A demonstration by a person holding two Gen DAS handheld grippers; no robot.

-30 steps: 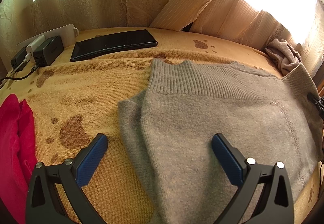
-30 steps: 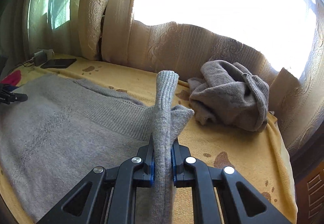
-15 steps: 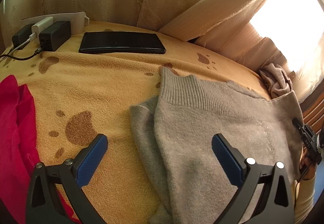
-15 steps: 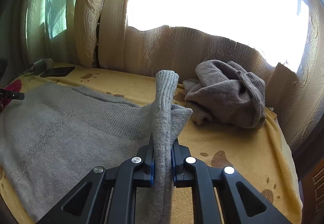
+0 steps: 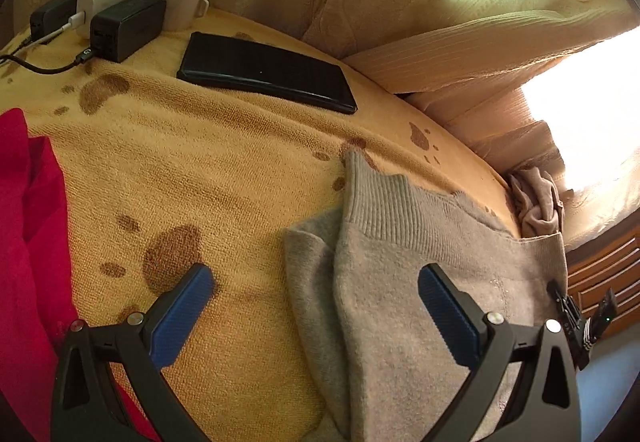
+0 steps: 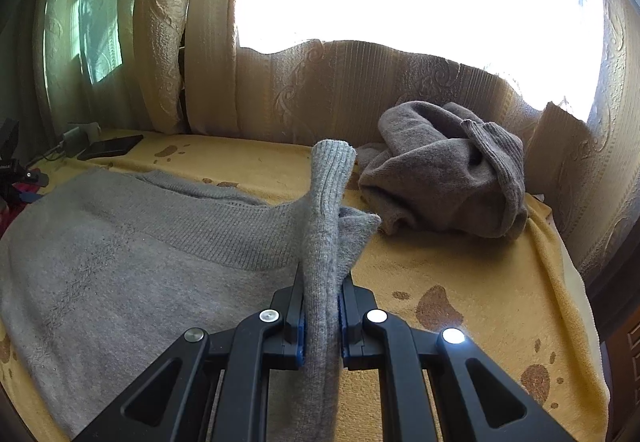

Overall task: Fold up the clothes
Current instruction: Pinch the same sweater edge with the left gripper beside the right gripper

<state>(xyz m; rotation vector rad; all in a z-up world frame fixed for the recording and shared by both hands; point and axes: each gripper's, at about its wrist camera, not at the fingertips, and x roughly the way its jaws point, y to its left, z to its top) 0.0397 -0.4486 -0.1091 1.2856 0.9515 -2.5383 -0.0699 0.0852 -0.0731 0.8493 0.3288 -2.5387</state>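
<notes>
A: Item one, grey sweater (image 6: 132, 258). Where is it lying?

B: It is lying flat on the yellow towel (image 5: 208, 170) that is covering the surface, ribbed hem toward the curtains (image 6: 360, 82). One sleeve (image 6: 326, 226) is standing up off the body, because the right gripper (image 6: 321, 316) is pinching it, fingers pressed together on the knit.

A: Purpose of that hold?

B: Likely the sleeve is being lifted so it can be carried across the body for the first fold. That is a judgement only.

A: Item two, left gripper (image 5: 314, 316)?

B: Its fingers are spread wide and are holding nothing. It is hovering over the sweater's other edge (image 5: 316, 282), one blue pad (image 5: 180, 318) above towel, the other above knit. Probably it is waiting to pin or take that side.

A: Other stock?

B: A brown garment (image 6: 444, 174) is sitting crumpled near the curtains, just beyond the lifted sleeve. A red garment (image 5: 28, 242) is lying at the towel's far side. A dark tablet (image 5: 268, 72) and chargers (image 5: 120, 26) on a power strip are resting at the back, well apart from the folding area.
</notes>
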